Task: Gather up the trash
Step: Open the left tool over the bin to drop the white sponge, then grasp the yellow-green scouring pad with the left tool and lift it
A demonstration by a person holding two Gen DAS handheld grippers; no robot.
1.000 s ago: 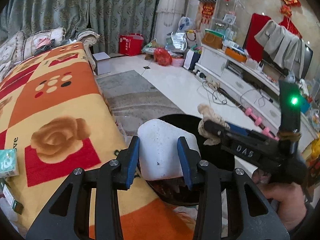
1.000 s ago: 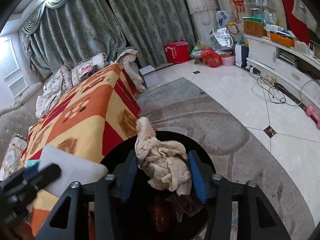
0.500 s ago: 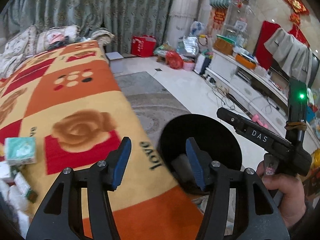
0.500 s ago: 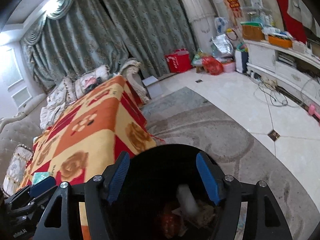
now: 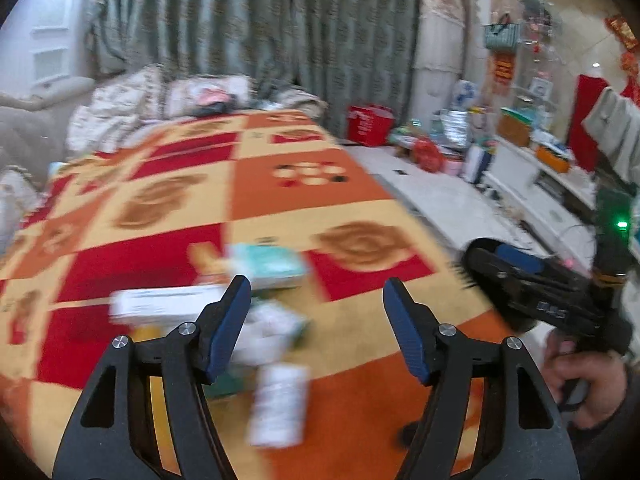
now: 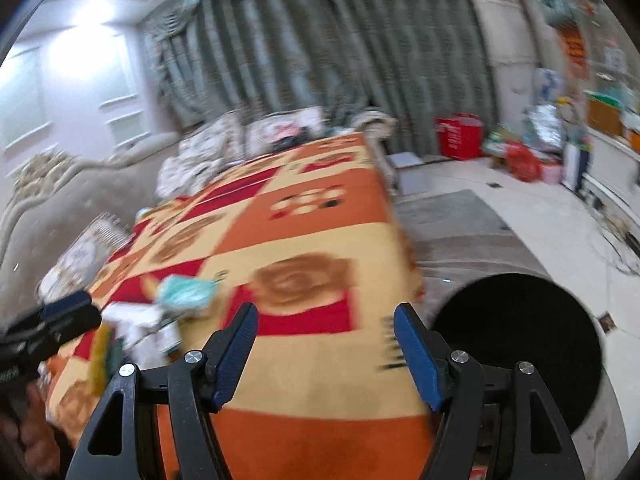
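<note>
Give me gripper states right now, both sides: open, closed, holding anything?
Left gripper: jaws open, just been opening, nothing between them.
Right gripper: jaws open, nothing held; the blanket lies below.

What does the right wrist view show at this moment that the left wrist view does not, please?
Only the right wrist view shows the black bin on the floor beside the blanket's edge.

Only the left wrist view shows the white packet lying nearest the camera, and the hand gripping the right tongs' handle.

Both show the orange and red blanket, the teal tissue pack amid blurred litter, the grey curtains, and the red box. Each view's own tongs stand open with nothing between them.
</note>
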